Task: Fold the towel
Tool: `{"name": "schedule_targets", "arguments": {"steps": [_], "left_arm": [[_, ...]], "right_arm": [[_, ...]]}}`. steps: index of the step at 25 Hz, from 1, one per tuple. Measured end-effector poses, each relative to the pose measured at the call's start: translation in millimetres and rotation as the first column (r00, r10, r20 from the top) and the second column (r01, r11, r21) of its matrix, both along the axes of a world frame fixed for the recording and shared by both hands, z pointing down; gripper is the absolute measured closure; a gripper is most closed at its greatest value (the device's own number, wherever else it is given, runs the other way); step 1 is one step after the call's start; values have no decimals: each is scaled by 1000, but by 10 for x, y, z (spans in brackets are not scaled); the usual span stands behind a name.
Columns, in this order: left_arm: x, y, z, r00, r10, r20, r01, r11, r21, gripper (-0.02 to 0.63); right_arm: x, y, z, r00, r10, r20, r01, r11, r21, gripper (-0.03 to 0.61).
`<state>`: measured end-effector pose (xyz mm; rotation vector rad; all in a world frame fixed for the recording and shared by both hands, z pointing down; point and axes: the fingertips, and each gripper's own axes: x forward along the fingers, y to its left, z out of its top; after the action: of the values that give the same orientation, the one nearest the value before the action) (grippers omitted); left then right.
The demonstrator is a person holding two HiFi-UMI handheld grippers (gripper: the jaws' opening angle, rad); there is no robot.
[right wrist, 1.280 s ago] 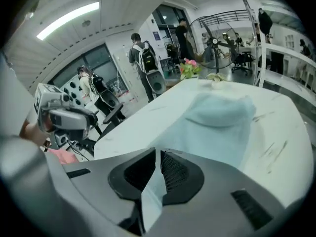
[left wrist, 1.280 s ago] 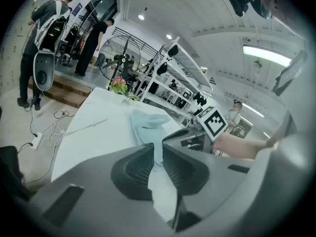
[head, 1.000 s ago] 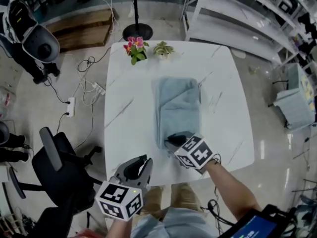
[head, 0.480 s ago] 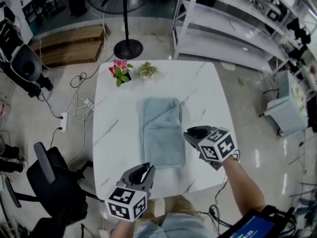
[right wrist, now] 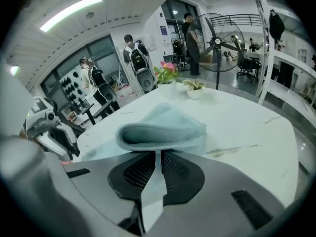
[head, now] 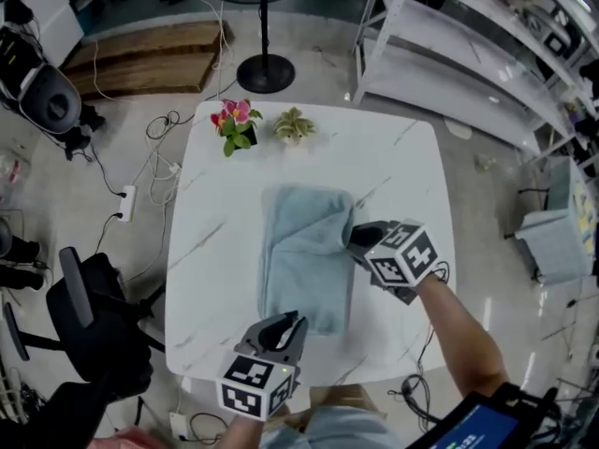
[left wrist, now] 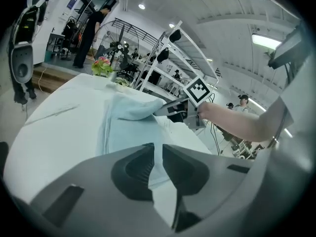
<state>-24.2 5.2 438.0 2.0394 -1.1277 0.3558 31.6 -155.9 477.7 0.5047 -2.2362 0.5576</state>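
Towel (head: 304, 269): pale blue, lying mid-table as a long strip that runs near to far on the white marble table (head: 215, 251).

Nearest: left gripper (head: 292, 323) sits at the table's near edge, just short of the towel's near end. Fingers are a narrow slit apart with nothing between them. The left gripper view shows only cloth and tabletop beyond the gap (left wrist: 157, 149).

Mid-table, right side: right gripper (head: 357, 237) is at the towel's right long edge, towards the far end. Its jaws have just been closing further. A thin layer of towel is pinched between the pads, and a rolled hump of cloth rises just above them (right wrist: 163, 130). In the head view that corner is puckered up off the table, and the rest lies flat.

Step in hand, as I judge it: carrying the pinched edge over to make the next fold.
- Hold the pinch firm through the carry, since only a thin bite of cloth is held.
- Travel low and flat so the flap rolls over and doesn't drag the whole strip.
- Left gripper would do well to press the near end down as an anchor.
- Square edge to edge before letting go.

Far edge: pink flowers (head: 234, 120) and a small green plant (head: 295, 124), well apart from the towel and not in the way.
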Motion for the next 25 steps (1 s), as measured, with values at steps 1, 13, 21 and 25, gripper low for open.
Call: {"name": "schedule_targets", "arguments": {"steps": [1,13,21,25], "left_arm": [[3,-3,14,1000,-8,-1,8,1000,-6,557],[-180,-48,267,992,-129,7,129,990,-58,557],[-339,38,329,978,-209,26,210,975,-65,560],[-555,68,270,949,-294,111,297,955,-9,558]], "right_arm": [[-103,-81,-64,999,-8,32,8,1000,2,523],[-1118,-841,272,988,-153,11,152,987,55,522],[-1263,-791,-139,955,-290,66,272,942,198,515],[-1231,-931,-191,959,-268,88,241,941,237,490]]}}
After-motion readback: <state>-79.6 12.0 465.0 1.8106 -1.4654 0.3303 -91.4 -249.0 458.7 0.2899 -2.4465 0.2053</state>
